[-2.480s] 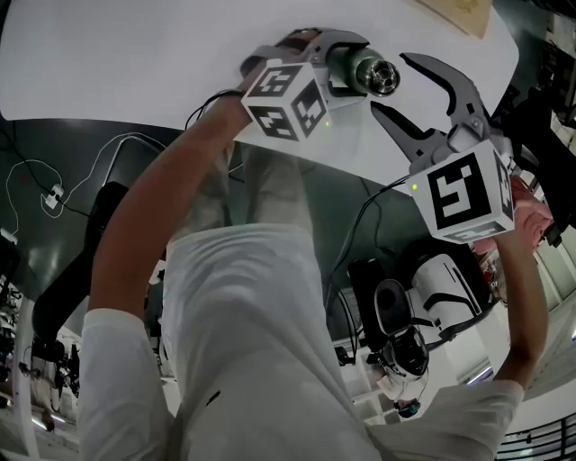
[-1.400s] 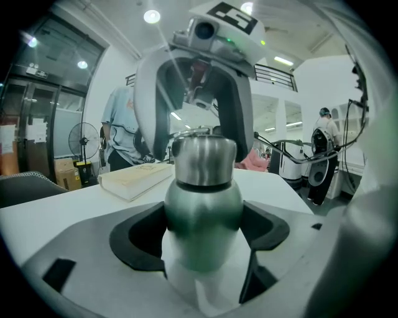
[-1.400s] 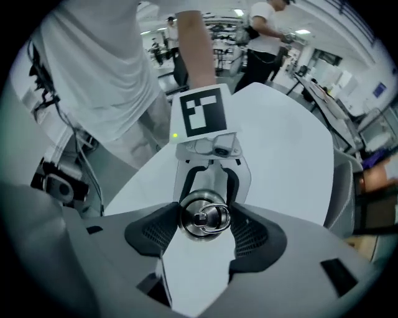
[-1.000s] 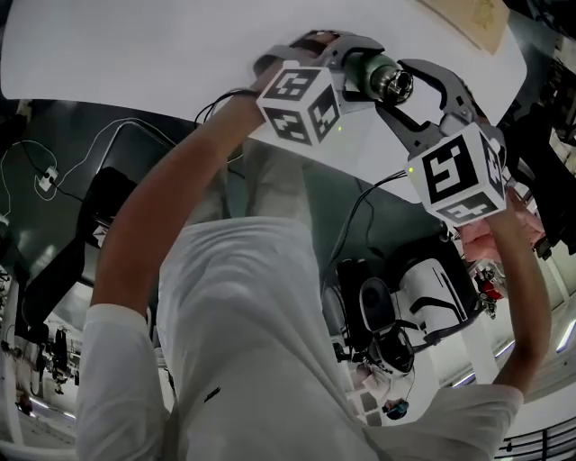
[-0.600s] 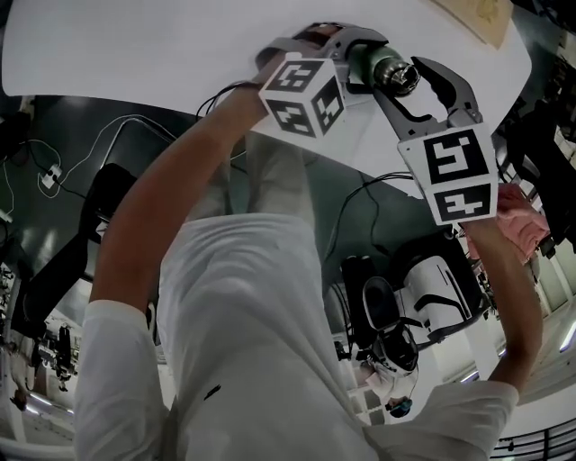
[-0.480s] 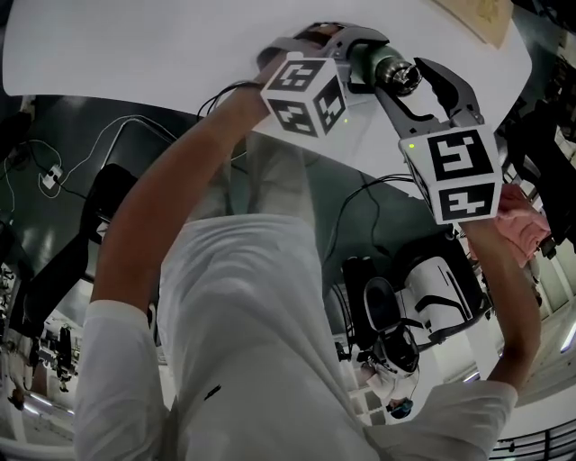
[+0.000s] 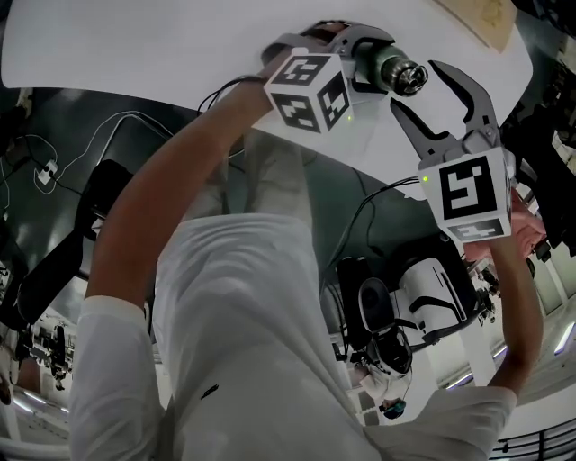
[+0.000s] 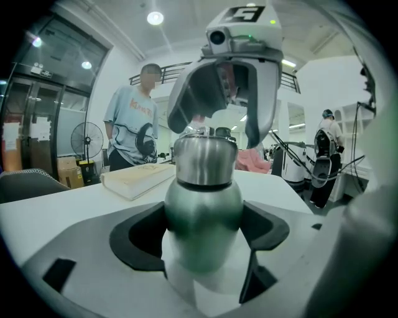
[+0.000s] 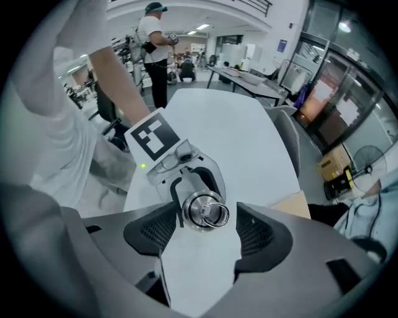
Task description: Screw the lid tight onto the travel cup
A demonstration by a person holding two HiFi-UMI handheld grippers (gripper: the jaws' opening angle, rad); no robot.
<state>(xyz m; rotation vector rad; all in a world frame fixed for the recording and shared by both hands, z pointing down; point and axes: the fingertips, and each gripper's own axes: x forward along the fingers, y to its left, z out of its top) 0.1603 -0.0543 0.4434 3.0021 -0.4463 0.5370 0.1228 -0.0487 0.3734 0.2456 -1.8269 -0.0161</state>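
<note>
My left gripper (image 7: 367,56) is shut on the green body of the travel cup (image 8: 202,208) and holds it above the white table (image 7: 135,45). The cup's steel lid (image 7: 409,79) points toward my right gripper (image 7: 417,88). In the right gripper view the lid (image 9: 208,211) shows end on, with a ring on its top. My right gripper (image 9: 202,235) is open, its fingers standing on either side of the lid and apart from it. In the left gripper view the lid (image 8: 205,158) sits on the cup's neck, and the right gripper (image 8: 227,93) faces it.
A pale flat book (image 8: 137,177) lies on the table at its far corner (image 7: 477,13). A person (image 8: 134,124) stands behind the table. Cables (image 7: 54,167) and white equipment (image 7: 432,288) are on the floor below the table's edge.
Half a second ago my right gripper's jaws were closed round the lid. They have since opened and drawn back a little. The left gripper still holds the cup.
</note>
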